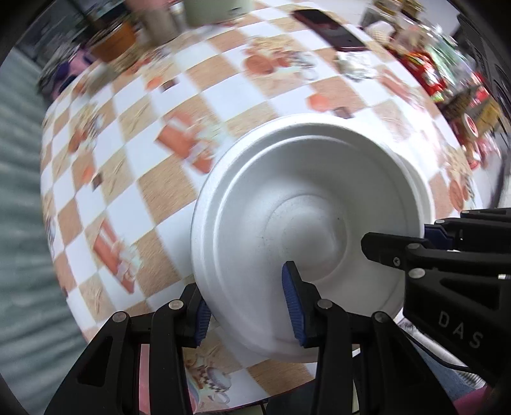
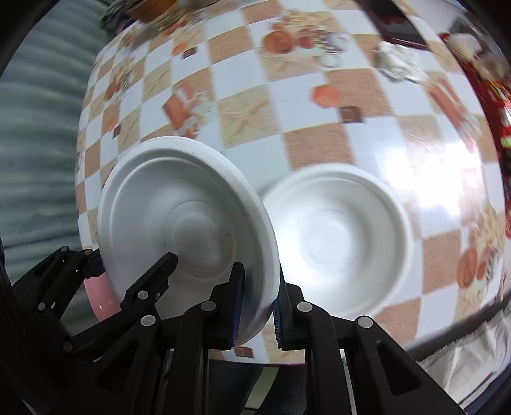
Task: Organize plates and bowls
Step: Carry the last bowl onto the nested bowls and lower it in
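A white foam bowl [image 1: 287, 204] is held tilted above the checkered table, gripped on opposite rims by both grippers. My left gripper [image 1: 247, 306] is shut on its near rim, one blue pad inside the bowl and one outside. My right gripper [image 2: 257, 314] is shut on the same bowl [image 2: 179, 223] at its right rim; it also shows in the left wrist view [image 1: 447, 252] at the right. A second white foam bowl [image 2: 338, 242] rests upright on the table just right of the held one.
The table [image 1: 159, 191] has an orange-and-white checkered cloth. At its far edge stand a cup [image 1: 118, 41], a pale pot [image 1: 217, 9], a dark phone-like object [image 1: 332, 28], crumpled foil [image 1: 354, 65] and red snack packets [image 1: 424, 70]. A grey-green sofa [image 2: 35, 127] lies left.
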A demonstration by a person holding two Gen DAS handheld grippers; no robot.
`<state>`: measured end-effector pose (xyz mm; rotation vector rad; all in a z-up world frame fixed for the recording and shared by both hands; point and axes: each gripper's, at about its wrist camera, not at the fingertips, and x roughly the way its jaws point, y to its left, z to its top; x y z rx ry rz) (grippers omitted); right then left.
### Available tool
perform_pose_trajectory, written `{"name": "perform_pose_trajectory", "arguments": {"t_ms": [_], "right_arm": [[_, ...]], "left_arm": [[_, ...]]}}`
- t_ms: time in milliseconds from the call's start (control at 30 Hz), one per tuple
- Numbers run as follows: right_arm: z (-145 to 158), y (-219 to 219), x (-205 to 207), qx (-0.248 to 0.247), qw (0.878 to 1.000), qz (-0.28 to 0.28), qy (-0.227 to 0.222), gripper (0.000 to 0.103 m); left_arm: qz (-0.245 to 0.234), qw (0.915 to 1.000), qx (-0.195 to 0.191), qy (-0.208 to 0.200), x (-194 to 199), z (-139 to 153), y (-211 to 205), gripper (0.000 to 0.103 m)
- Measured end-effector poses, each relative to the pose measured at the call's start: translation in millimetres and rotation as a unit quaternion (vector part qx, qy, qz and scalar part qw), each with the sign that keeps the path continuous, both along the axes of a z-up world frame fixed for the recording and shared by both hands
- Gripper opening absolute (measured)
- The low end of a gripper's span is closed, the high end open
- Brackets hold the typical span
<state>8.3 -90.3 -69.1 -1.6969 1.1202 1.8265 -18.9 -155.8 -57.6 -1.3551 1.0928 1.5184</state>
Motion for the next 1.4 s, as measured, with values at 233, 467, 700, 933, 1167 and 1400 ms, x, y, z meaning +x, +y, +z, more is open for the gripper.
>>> {"name": "perform_pose_trajectory", "arguments": {"t_ms": [233,467,700,933,1167,1400], "right_arm": [[3.2,23.9,53.5,-0.001,0.998,-0.07,-0.008,0.018],[-4.4,37.7,83.6,-0.004,0.994,-0.11,-0.023,0.018],[-14.1,39.2,84.1,-0.011,0.994,-0.109,-0.031,0.018],[-19.9,39.4,80.4,-0.013,0.994,-0.106,-0.036,0.019],[-18.2,40.1,76.2,-0.004,0.994,-0.104,-0.037,0.019],[-18.7,41.2,76.7,-0.001,0.994,-0.106,-0.038,0.019]], "left_arm": [[-0.071,0.9974,0.0,-0.003,34.8,-5.7,31.6,0.044],[-0.11,0.9938,-0.014,-0.009,60.9,-17.9,44.8,0.044],[-0.101,0.9943,-0.029,-0.016,59.4,-30.6,48.9,0.043],[-0.098,0.9945,-0.031,-0.02,60.2,-34.9,48.3,0.043],[-0.097,0.9946,-0.027,-0.023,60.0,-33.2,48.9,0.043],[-0.097,0.9946,-0.027,-0.023,60.0,-33.5,51.0,0.044]]}}
